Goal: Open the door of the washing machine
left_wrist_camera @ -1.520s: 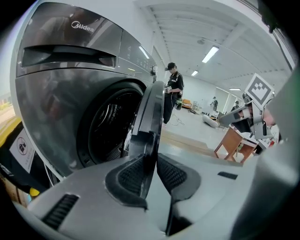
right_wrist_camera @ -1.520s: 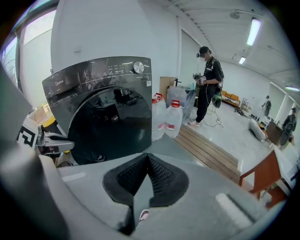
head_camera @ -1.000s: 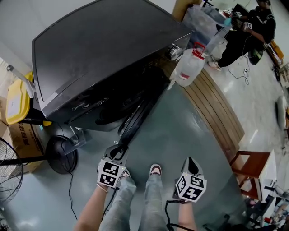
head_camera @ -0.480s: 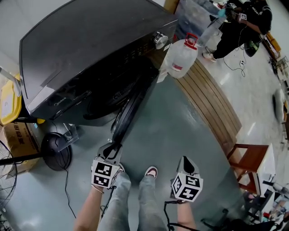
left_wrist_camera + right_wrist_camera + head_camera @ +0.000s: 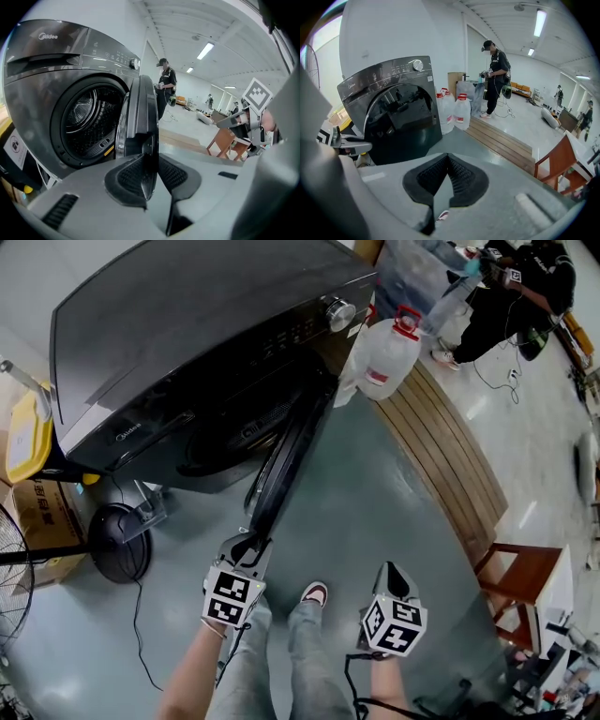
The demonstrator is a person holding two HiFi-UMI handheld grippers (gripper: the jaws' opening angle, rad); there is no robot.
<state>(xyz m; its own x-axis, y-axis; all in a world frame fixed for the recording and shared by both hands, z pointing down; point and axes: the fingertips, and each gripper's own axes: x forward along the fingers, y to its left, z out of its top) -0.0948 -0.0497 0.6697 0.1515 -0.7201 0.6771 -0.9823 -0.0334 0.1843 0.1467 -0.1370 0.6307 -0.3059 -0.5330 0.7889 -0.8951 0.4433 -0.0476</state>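
Observation:
The black front-loading washing machine (image 5: 187,324) stands at the upper left with its round door (image 5: 286,460) swung far out, edge-on toward me. My left gripper (image 5: 246,545) is shut on the door's free edge (image 5: 140,112), which sits between the two black pads. Its jaws have just been opening a little, with the door edge still between them. Behind the door the steel drum (image 5: 86,119) is exposed. My right gripper (image 5: 394,576) hangs apart at the lower right, shut on nothing (image 5: 447,159), and faces the door's dark glass (image 5: 405,122).
A water jug (image 5: 386,357) stands beside the machine's right corner, on a wooden platform (image 5: 450,456). A fan base (image 5: 117,545) and a cardboard box (image 5: 42,521) are at the left, a wooden chair (image 5: 520,587) at the right. A person (image 5: 511,296) stands far back. My shoe (image 5: 317,594) is between the grippers.
The door has swung further out from the machine. My left gripper has come with it, still at the door's edge. The right gripper has barely shifted.

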